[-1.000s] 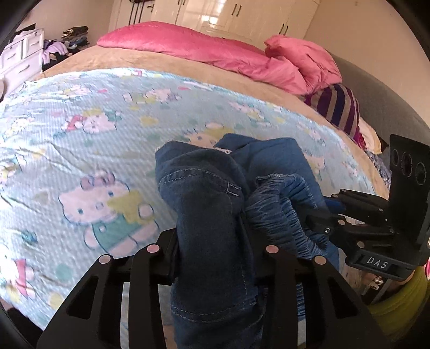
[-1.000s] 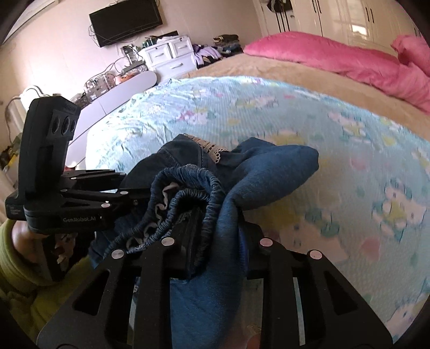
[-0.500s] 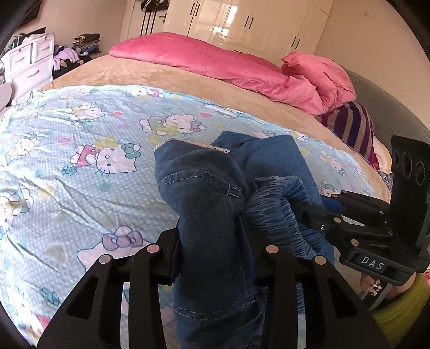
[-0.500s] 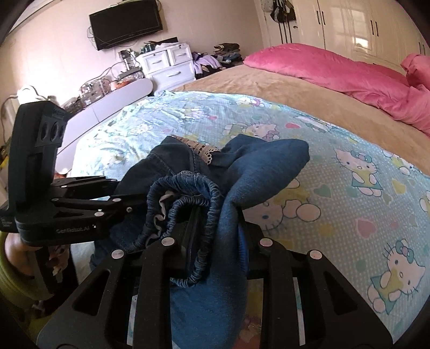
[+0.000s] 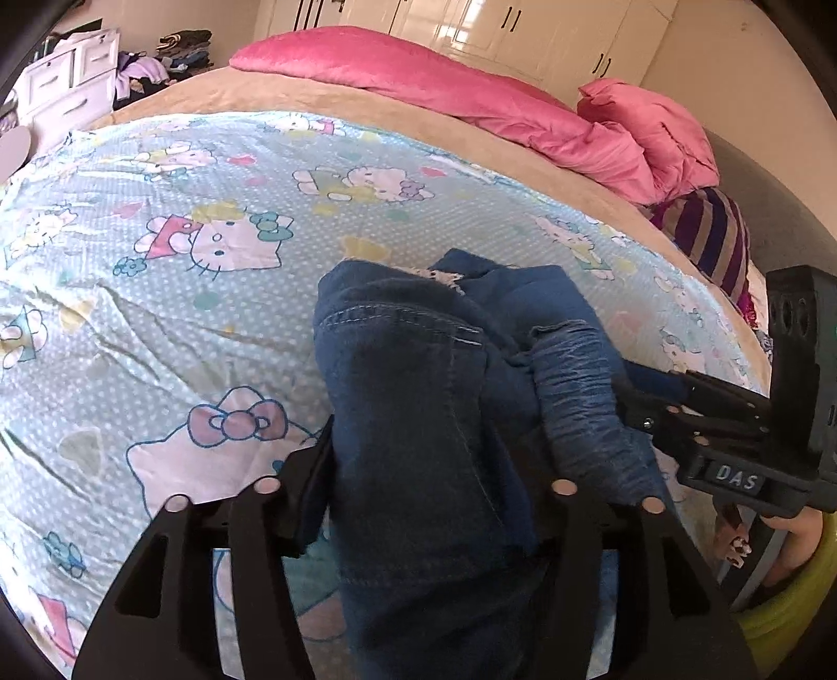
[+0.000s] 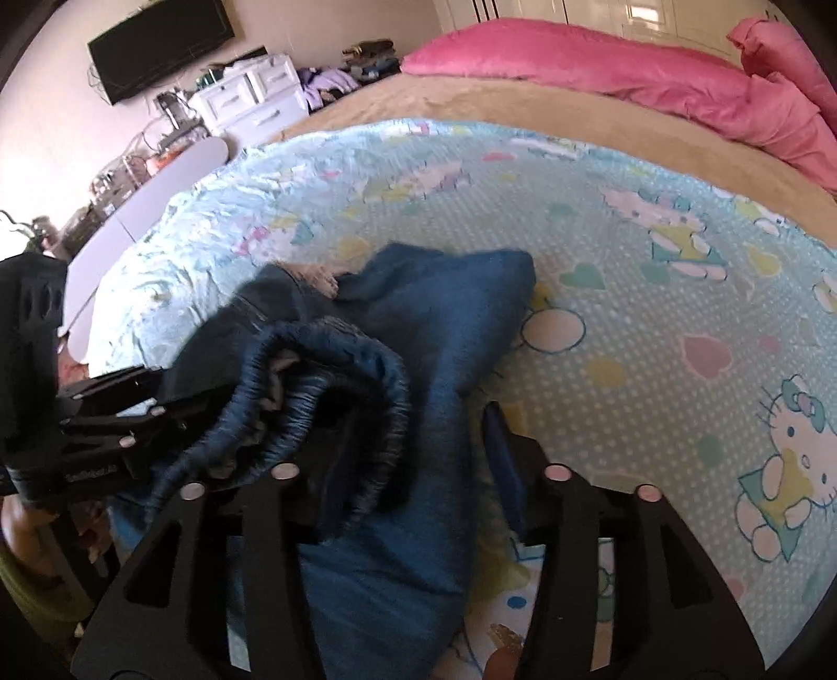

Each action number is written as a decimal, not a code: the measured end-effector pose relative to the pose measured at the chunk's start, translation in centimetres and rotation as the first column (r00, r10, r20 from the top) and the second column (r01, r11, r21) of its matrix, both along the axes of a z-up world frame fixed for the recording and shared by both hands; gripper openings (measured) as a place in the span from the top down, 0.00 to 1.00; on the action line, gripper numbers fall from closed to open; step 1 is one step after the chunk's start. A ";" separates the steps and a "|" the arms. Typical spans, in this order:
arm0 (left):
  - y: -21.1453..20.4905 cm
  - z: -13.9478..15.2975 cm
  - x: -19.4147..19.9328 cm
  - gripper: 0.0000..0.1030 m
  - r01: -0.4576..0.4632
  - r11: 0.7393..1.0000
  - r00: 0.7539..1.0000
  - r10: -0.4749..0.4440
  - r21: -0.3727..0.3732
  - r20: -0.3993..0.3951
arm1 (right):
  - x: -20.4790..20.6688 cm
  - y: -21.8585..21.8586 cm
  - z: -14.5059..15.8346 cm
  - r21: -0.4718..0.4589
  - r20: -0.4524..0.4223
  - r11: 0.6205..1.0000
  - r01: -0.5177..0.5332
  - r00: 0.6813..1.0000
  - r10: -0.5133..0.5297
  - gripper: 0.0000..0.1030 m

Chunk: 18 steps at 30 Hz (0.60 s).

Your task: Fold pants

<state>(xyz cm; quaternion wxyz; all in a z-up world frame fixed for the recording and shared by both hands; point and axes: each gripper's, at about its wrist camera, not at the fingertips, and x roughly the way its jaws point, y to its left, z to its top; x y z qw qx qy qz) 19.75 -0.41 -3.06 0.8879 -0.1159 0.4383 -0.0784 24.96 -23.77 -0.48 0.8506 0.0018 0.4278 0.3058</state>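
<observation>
Blue denim pants [image 5: 418,397] with an elastic waistband hang bunched between both grippers above the bed. My left gripper [image 5: 434,471] is shut on a thick fold of the pants, which drapes down between its fingers. In the right wrist view the pants [image 6: 397,366] lie over my right gripper [image 6: 413,450]. Its fingers stand wider apart than before, with a gap beside the right finger [image 6: 502,460]; I cannot tell if it still grips the cloth. The right gripper shows at the right of the left wrist view [image 5: 732,429], against the waistband.
The bed carries a light blue Hello Kitty sheet [image 5: 209,261] over a tan blanket [image 5: 366,104]. Pink pillows [image 5: 444,89] and a striped cushion [image 5: 711,235] lie at the far side. A white dresser [image 6: 251,99] and wall TV [image 6: 157,47] stand beyond the bed.
Both grippers have carried the pants forward and lower over the sheet. The right gripper's fingers have spread wider, and the cloth now sits loosely over them.
</observation>
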 end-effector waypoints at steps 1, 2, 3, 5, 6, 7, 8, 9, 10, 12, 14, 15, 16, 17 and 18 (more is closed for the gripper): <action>0.0 0.3 -0.3 0.41 -0.002 1.000 1.000 0.002 0.001 0.008 | -0.2 -0.1 0.4 0.001 0.012 1.000 0.003 1.000 -0.003 0.48; 0.0 0.6 -0.7 0.40 -0.004 1.000 1.000 0.004 0.001 0.015 | -0.7 -0.4 0.9 0.005 0.028 1.000 0.008 1.000 -0.008 0.45; 0.0 1.0 -1.2 0.39 -0.009 1.000 1.000 0.009 0.000 0.027 | -1.0 -0.6 1.2 0.014 0.034 1.000 0.010 0.999 -0.011 0.43; 0.1 1.8 -2.0 0.38 -0.015 1.000 0.999 0.016 -0.003 0.045 | -1.5 -1.3 2.0 0.036 0.040 0.999 0.015 0.999 -0.017 0.34; 0.2 2.3 -2.5 0.29 -0.020 1.000 0.998 0.021 -0.001 0.055 | -2.2 -1.7 2.6 0.042 0.054 0.999 0.021 0.998 -0.023 0.32; 0.1 2.7 -2.9 0.21 -0.025 1.000 0.998 0.024 0.001 0.062 | -2.8 -2.0 3.0 0.044 0.067 0.999 0.020 0.998 -0.023 0.31; 0.1 3.2 -3.6 0.20 -0.026 1.000 0.997 0.026 0.005 0.076 | -3.1 -2.1 3.4 0.046 0.075 0.999 0.019 0.997 -0.022 0.27; 0.1 3.6 -4.0 0.20 -0.024 1.000 0.996 0.024 0.006 0.085 | -3.8 -2.4 3.9 0.048 0.088 0.999 0.021 0.996 -0.025 0.24; 0.2 4.1 -4.7 0.16 -0.022 1.000 0.995 0.021 0.008 0.100 | -4.3 -2.6 4.4 0.053 0.100 0.998 0.020 0.995 -0.025 0.19; 0.4 4.8 -6.0 0.08 -0.034 0.999 0.992 0.032 0.009 0.120 | -5.7 -3.0 5.5 0.073 0.129 0.997 0.008 0.991 -0.017 0.17; 0.7 5.5 -7.5 0.06 -0.039 0.999 0.989 0.040 -0.009 0.140 | -6.8 -3.3 6.4 0.077 0.157 0.997 0.004 0.988 -0.016 0.13; 0.8 5.8 -8.2 0.04 -0.047 0.999 0.988 0.047 -0.006 0.144 | -7.7 -3.5 6.9 0.078 0.181 0.997 0.002 0.983 -0.016 0.11; 0.8 6.1 -8.9 0.04 -0.052 0.999 0.987 0.052 0.000 0.152 | -8.3 -3.6 7.3 0.078 0.196 0.997 0.001 0.981 -0.016 0.10; 0.8 6.4 -9.6 0.04 -0.055 0.998 0.986 0.054 0.005 0.158 | -9.0 -3.7 7.6 0.078 0.210 0.997 0.001 0.977 -0.018 0.09; 0.9 6.6 -10.1 0.05 -0.058 0.998 0.985 0.056 0.008 0.162 | -9.7 -3.8 8.0 0.079 0.226 0.997 0.001 0.974 -0.019 0.09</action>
